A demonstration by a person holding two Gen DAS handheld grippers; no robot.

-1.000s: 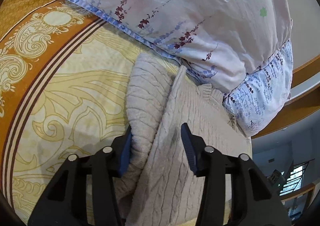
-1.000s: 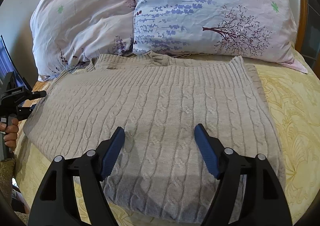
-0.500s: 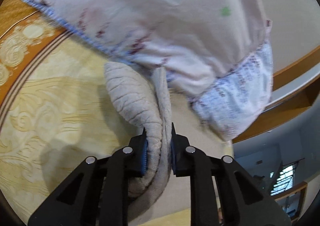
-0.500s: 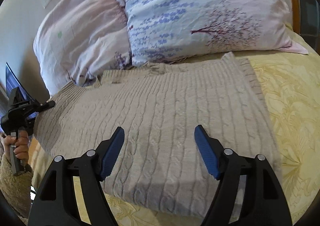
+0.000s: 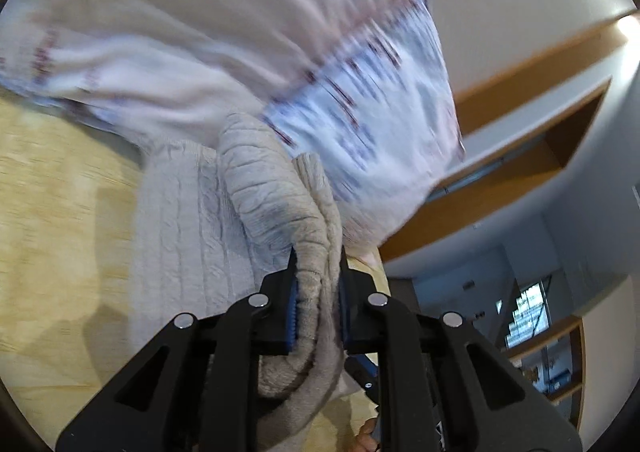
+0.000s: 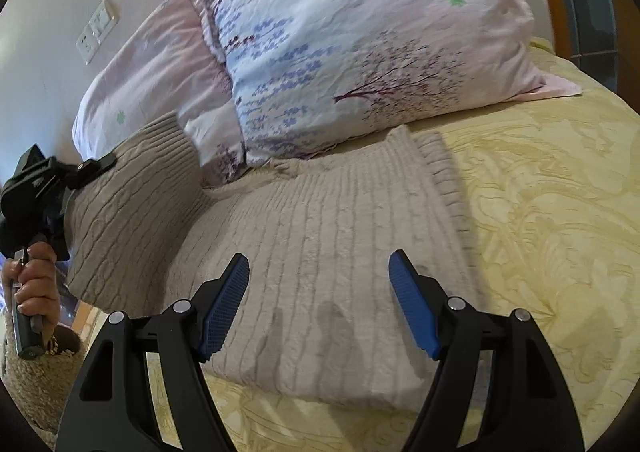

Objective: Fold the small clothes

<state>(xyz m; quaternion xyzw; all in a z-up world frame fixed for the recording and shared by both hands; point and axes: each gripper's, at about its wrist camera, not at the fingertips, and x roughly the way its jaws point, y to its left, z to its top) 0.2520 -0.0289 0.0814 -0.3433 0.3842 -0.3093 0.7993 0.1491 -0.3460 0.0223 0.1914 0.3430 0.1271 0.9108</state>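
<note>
Left gripper (image 5: 316,272) jaws pinching sweater (image 6: 320,244) edge; right gripper (image 6: 318,272) jaws spread above sweater.

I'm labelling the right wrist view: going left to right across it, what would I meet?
Left gripper in the person's hand → beige knit sweater → yellow patterned bedspread.

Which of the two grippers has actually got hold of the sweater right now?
The left gripper: its jaws, just closed, pinch a bunched edge of the beige sweater lifted off the bed. The right gripper hangs open above the flat knit, gripping nothing.
</note>
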